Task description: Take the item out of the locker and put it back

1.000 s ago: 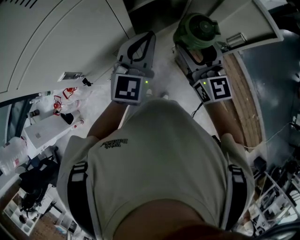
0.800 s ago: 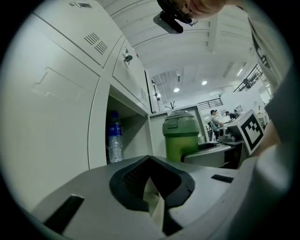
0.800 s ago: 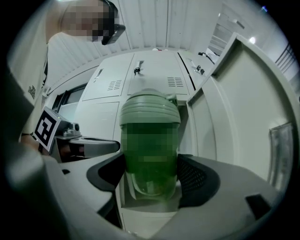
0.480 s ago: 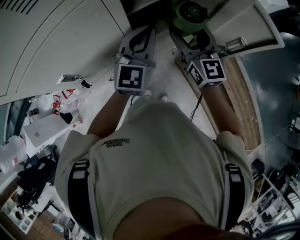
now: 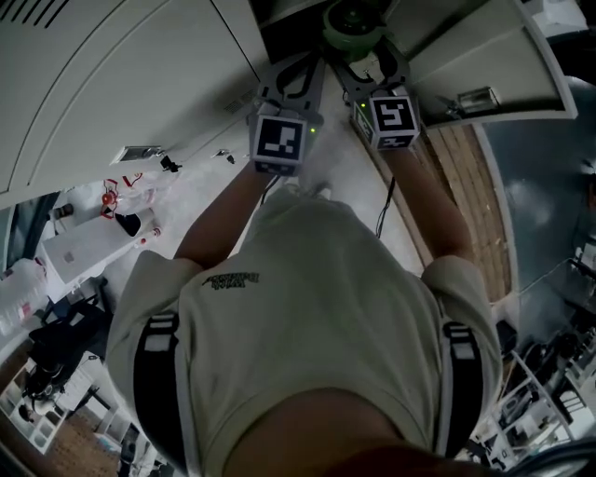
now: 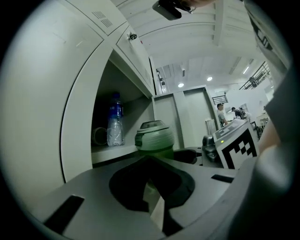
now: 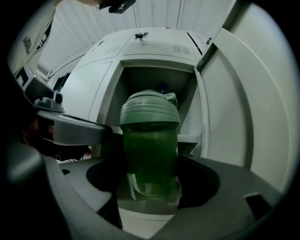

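Note:
A green shaker bottle (image 7: 150, 145) with a ribbed green lid stands upright between the jaws of my right gripper (image 7: 150, 190), which is shut on it. The bottle is right in front of the open locker compartment (image 7: 157, 77). In the head view the bottle (image 5: 352, 20) is at the top edge, at the locker's dark opening, held by the right gripper (image 5: 361, 51). My left gripper (image 5: 300, 70) hangs beside it, shut with nothing held. The left gripper view shows its jaws (image 6: 154, 206) closed and the bottle (image 6: 154, 138) just beyond them.
Inside the compartment stand a clear water bottle (image 6: 115, 124) with a blue cap and a mug (image 6: 99, 136) on the shelf. The locker door (image 7: 234, 103) is swung open on the right. Closed locker doors (image 5: 112, 84) run along the left. Clutter lies on the floor (image 5: 112, 214).
Both grippers have moved forward and up toward the locker opening. The right one carried the green bottle to the compartment's mouth; the left followed alongside.

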Demonstrator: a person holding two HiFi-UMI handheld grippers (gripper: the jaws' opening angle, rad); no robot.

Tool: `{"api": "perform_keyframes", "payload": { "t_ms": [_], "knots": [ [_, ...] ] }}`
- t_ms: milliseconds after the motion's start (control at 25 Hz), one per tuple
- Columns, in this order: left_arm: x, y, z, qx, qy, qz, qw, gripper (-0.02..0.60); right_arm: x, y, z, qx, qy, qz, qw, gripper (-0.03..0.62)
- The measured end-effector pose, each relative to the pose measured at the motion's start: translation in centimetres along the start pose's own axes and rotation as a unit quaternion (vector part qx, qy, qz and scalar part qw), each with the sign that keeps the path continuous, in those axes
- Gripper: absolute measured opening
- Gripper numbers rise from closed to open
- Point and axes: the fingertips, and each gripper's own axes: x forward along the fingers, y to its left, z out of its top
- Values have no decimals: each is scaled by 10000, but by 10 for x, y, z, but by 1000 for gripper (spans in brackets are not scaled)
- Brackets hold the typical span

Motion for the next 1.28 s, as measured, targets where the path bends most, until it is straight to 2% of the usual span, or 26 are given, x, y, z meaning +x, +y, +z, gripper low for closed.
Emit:
{"api": "perform_keyframes", "payload": {
  "t_ms": [480, 680, 840, 1040, 1280],
  "knots": [
    [21, 10, -39, -608, 158, 141, 9979, 14, 43, -4, -68, 300, 515, -19, 9982, 356],
    [27, 8, -56, -490, 346, 143, 9981, 15, 55, 0, -84, 529, 560, 11, 9970, 356],
    [29, 9, -69, -591, 519, 172, 9968, 14, 61, 1, -94, 605, 630, 14, 9962, 356],
    [28, 8, -69, -609, 506, 182, 9967, 15, 66, 3, -111, 736, 797, 50, 9941, 356],
    [31, 7, -80, -492, 635, 215, 9965, 15, 72, 3, -112, 763, 626, 70, 9951, 357]
  ]
}}
